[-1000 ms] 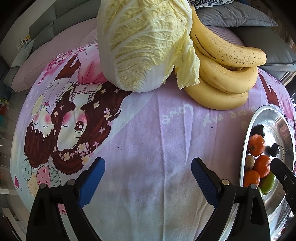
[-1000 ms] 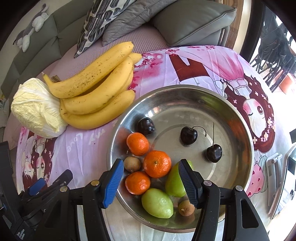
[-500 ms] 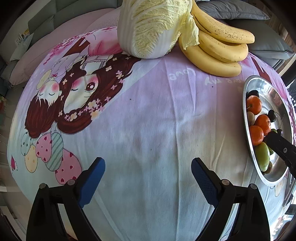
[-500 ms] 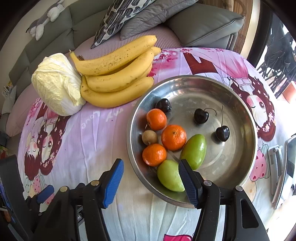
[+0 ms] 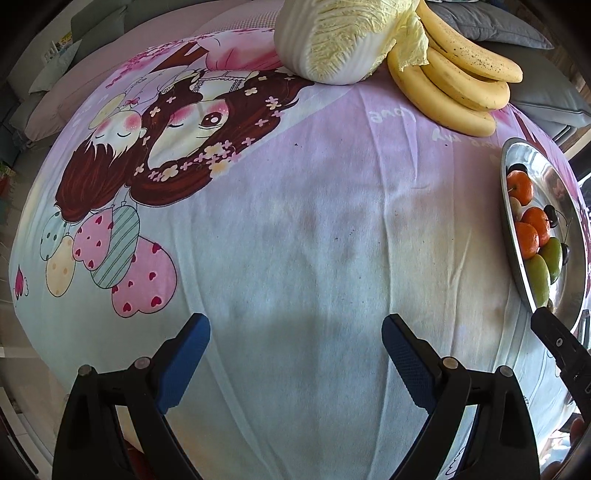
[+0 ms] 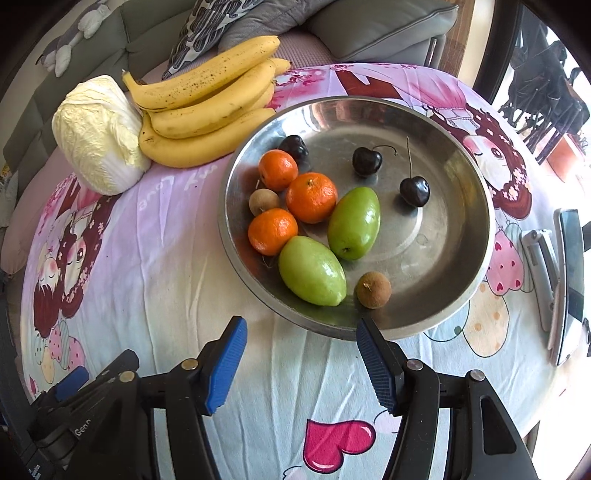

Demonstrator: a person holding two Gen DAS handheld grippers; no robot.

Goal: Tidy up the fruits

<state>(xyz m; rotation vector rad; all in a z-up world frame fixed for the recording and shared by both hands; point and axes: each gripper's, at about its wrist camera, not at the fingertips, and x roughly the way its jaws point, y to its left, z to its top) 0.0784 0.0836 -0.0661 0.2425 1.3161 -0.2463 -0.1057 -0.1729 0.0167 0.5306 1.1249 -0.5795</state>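
A steel bowl [image 6: 458,206] on the cartoon tablecloth holds three tangerines [image 6: 311,197], two green fruits [image 6: 312,270], three dark cherries [image 6: 415,191] and two small brown fruits [image 6: 373,290]. A bunch of bananas [image 6: 207,110] and a napa cabbage [image 6: 98,134] lie on the cloth behind the bowl's left side. My right gripper [image 6: 301,350] is open and empty, just in front of the bowl's near rim. My left gripper [image 5: 295,354] is open and empty over bare cloth, left of the bowl [image 5: 515,236]; the bananas [image 5: 454,88] and cabbage [image 5: 332,40] are far ahead.
A phone on a stand [image 6: 569,280] lies at the table's right edge. A grey sofa with cushions [image 6: 369,26] stands behind the table. A chair [image 6: 546,92] is at the far right. The round table's edge curves close below both grippers.
Both grippers have drawn back toward the near table edge and risen. The cabbage and bananas look farther away in the left view; the whole bowl shows in the right view. Both stay open.
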